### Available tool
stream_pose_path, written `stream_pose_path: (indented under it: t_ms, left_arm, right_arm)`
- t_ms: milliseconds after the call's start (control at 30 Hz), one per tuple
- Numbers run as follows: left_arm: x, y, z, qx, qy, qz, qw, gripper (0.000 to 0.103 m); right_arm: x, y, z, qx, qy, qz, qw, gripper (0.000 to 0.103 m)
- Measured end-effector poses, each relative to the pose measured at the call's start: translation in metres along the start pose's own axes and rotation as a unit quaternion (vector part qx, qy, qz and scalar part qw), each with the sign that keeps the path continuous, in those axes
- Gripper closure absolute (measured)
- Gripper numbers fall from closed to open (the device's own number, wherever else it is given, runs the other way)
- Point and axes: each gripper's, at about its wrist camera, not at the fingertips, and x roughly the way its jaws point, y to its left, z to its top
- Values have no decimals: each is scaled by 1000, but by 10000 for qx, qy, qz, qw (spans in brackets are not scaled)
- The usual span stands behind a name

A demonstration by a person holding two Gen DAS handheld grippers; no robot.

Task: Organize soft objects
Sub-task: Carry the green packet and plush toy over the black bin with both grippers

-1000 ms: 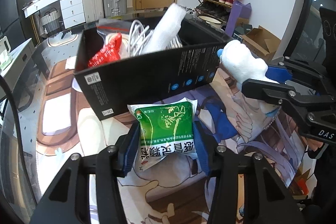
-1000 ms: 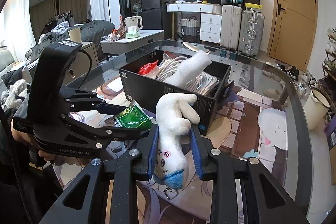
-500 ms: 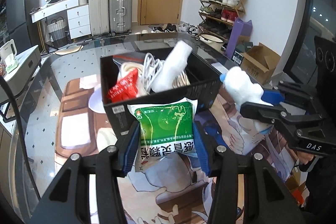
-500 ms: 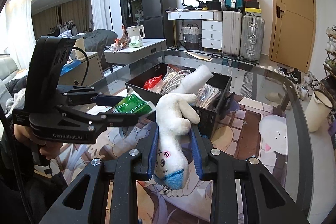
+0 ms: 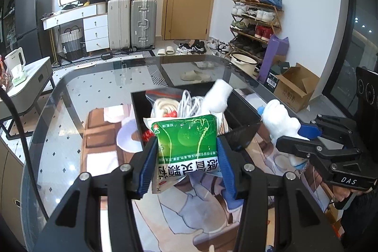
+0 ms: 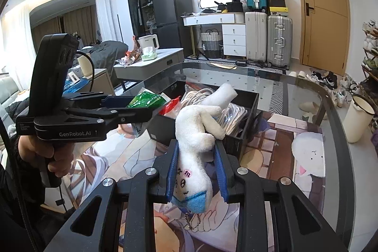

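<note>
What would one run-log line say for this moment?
left tongs: shut on green packet | right tongs: shut on white plush toy | black box: holds cables

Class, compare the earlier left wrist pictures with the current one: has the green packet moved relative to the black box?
Yes. The green packet, gripped in the left gripper, has risen from below the black box front wall to overlapping its open top.

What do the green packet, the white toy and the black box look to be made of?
Green packet: glossy plastic film, judging by its sheen and crinkled sealed edges. White toy: fuzzy plush fabric, probably stuffed, since it bulges between the jaws. Black box: thin matte walls with printed labels, likely cardboard, though that is not certain.
</note>
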Motion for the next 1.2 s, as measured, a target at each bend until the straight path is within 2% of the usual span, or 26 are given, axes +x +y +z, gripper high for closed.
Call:
stream_pose_path:
  t_ms: [300, 567, 800, 1200]
  left_arm:
    - [11, 14, 12, -58, -47, 137, 9999, 55]
    - [23, 27, 20, -123, -62, 219, 9997, 55]
    - [34, 35, 26, -165, -16, 205, 9997, 55]
    - [48, 38, 31, -191, 49, 164, 9997, 55]
  right_arm:
    - [16, -9, 21, 259, 83, -258, 9993, 74]
    - [35, -32, 39, 738, 167, -797, 9939, 74]
    - [55, -37, 54, 648, 277, -1138, 9910, 74]
    - [82, -30, 64, 531, 372, -1007, 9928, 74]
